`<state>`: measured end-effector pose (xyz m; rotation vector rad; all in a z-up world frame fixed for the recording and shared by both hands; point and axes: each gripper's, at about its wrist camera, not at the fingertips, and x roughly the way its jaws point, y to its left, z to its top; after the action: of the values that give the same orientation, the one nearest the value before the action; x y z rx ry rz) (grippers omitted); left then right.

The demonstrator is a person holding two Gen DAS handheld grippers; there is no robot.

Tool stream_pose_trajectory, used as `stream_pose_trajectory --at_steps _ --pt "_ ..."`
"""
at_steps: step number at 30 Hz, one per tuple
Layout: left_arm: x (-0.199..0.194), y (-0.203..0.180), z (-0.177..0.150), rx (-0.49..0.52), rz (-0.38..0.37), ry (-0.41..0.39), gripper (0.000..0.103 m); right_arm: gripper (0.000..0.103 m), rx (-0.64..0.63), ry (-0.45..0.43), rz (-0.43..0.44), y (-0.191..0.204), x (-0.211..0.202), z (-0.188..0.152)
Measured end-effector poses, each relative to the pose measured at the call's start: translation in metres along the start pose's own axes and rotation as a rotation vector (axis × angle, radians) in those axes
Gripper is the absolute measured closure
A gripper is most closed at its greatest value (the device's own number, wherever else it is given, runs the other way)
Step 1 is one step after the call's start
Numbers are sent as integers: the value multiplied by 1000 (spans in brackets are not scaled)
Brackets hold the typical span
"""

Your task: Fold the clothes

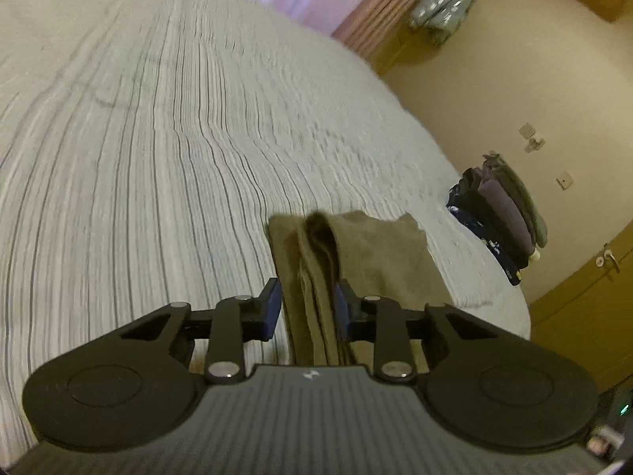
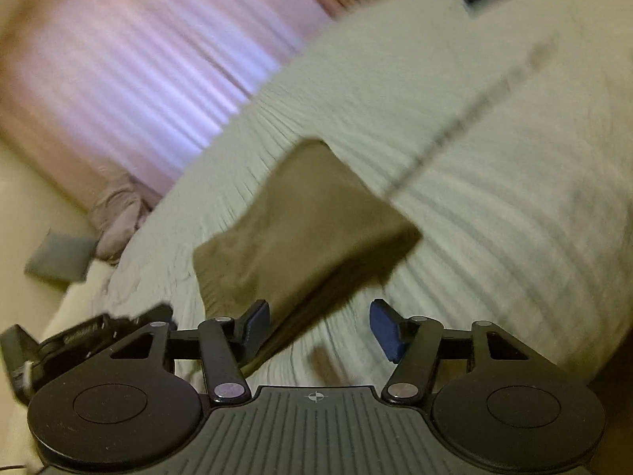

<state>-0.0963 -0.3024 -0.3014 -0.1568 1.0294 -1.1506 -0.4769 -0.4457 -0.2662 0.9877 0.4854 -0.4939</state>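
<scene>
A: Olive-brown garment [image 1: 316, 277]: your left gripper [image 1: 308, 304] has its blue pads pinched onto the bunched folds, low centre of the left view. The rest of the cloth lies on the striped bedspread [image 1: 158, 138] just beyond.

B: And my right?

A: Your right gripper [image 2: 320, 328] stands wide apart and grips nothing. The same garment [image 2: 300, 217] runs from the left pad up into mid-frame, partly lifted, it seems; the blur makes that hard to judge.

B: What could spoil it?

A: You're holding several layers by one edge. Pull quickly and an inner layer may slip out, so the fold skews. With only one side held, the free corner could also flop over and crease.

B: Farther off?

A: Right of the left view, a stack of folded clothes [image 1: 502, 213] sits at the bed's edge, near the wall. Curtains [image 2: 138, 71] fill the upper left of the right view.

B: Any writing?

A: Only a small emblem on each gripper body; nothing readable.
</scene>
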Motion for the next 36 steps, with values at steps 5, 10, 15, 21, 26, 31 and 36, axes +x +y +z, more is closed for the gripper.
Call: stream_pose_trajectory --at_steps 5,10,15,21,26,31,36 --pt "8 -21 46 47 19 133 79 42 174 99 -123 11 -16 26" --pt "20 -43 86 161 36 263 76 42 399 121 -202 22 -42 40" --pt "33 -66 127 275 54 392 73 42 555 67 -257 39 -57 40" --pt "68 -68 155 411 9 575 73 42 759 -79 -355 57 -45 -6" --pt "107 -47 150 446 -95 716 73 43 841 -131 -277 79 -11 -41" --pt "131 -28 144 369 -188 768 68 43 836 -201 -233 91 21 -50" --pt "151 -14 141 333 -220 796 69 48 854 -244 -240 86 42 -56"
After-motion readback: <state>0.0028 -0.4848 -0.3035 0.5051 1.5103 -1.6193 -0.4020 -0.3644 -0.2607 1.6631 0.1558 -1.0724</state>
